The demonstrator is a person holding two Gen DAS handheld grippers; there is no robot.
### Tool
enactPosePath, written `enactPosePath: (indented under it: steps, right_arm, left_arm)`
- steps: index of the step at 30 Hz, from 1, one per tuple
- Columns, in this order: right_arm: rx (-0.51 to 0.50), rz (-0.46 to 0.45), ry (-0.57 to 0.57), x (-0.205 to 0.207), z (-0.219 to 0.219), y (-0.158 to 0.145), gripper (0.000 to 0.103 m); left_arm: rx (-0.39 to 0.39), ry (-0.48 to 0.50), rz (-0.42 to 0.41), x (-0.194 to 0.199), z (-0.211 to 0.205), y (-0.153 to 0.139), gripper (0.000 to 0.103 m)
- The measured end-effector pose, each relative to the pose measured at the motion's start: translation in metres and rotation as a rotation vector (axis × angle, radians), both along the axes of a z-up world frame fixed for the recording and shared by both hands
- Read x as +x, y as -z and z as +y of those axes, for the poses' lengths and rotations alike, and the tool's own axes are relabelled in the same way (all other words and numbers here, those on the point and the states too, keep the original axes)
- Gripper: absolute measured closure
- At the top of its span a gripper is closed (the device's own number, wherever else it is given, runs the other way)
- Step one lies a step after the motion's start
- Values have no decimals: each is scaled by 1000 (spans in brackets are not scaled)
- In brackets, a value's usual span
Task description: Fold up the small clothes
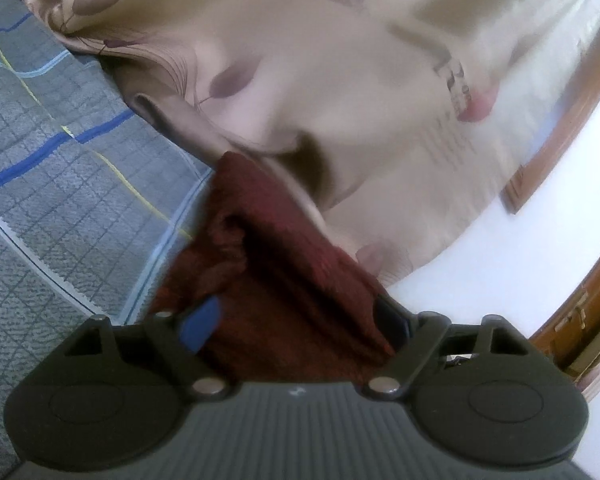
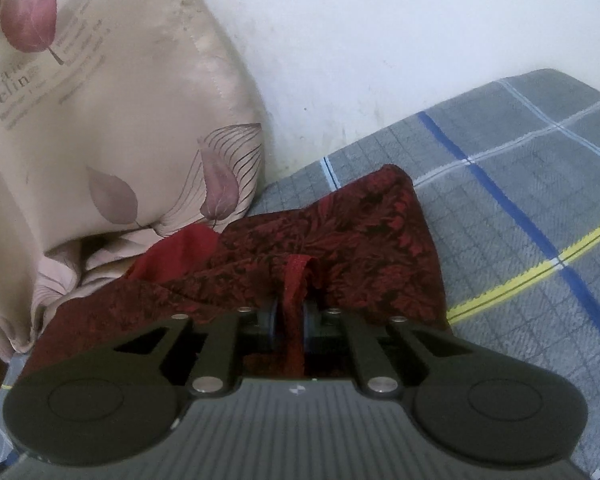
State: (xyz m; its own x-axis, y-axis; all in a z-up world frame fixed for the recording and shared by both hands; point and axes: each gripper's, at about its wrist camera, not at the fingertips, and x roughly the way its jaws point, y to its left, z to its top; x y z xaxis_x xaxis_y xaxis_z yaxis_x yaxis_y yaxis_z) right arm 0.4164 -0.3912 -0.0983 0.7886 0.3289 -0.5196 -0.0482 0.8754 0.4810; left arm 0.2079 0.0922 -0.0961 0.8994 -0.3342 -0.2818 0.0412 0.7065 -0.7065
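1. I see the bed (image 2: 520, 184) under everything, covered in a grey checked sheet with blue and yellow stripes; it runs to a white wall at the far side.
2. A beige leaf-printed pillow (image 2: 112, 128) sits at the far left, leaning against that wall, and it fills most of my left wrist view too.
3. The small dark red patterned garment (image 2: 340, 232) lies bunched on the bed just beside the pillow, its far left corner touching the pillow's lower edge. It is crumpled, with no clean crease or flat layer that I can make out, so I judge the folding barely started: it has yet to be spread flat, folded and set down tidy.
4. My right tongs (image 2: 294, 316) are pinched nearly closed on a narrow red hem or strap of the garment, which runs straight back between the pads.
5. My left tongs (image 1: 300, 320) stand wide, a blue pad showing on each side, with a thick bundle of the red cloth between them; whether the pads press on it I cannot tell.
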Motion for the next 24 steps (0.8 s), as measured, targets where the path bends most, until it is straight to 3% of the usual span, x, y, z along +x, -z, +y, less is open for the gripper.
enactPosePath:
  steps: [4,6,8,11,17,22,24]
  right_arm:
    - [86,22,-19,1,-12,-3,84]
    - [168,-2,16,-16,-23,-10,57]
    - [201,-26,16,-44,-30,-22,39]
    - [187,-51,-44,-102,-36,-40,39]
    - [133,8,-133,-235,-62,-31,39]
    - [201,-77,-211,-335,-59,-34,39]
    - [161,-113,-267,-363,-43,-38,38]
  left_arm:
    - [-7,8,1,0,1,0,19]
    - [-16,17,9,0,2,-1,19]
    - [9,61,41,0,0,-8,19]
    - [52,127,66,-18,2,-19,19]
    - [61,203,131,-84,30,-29,19]
    - [145,369,78,-155,36,-43,19]
    - [156,436,76,-180,31,-43,19]
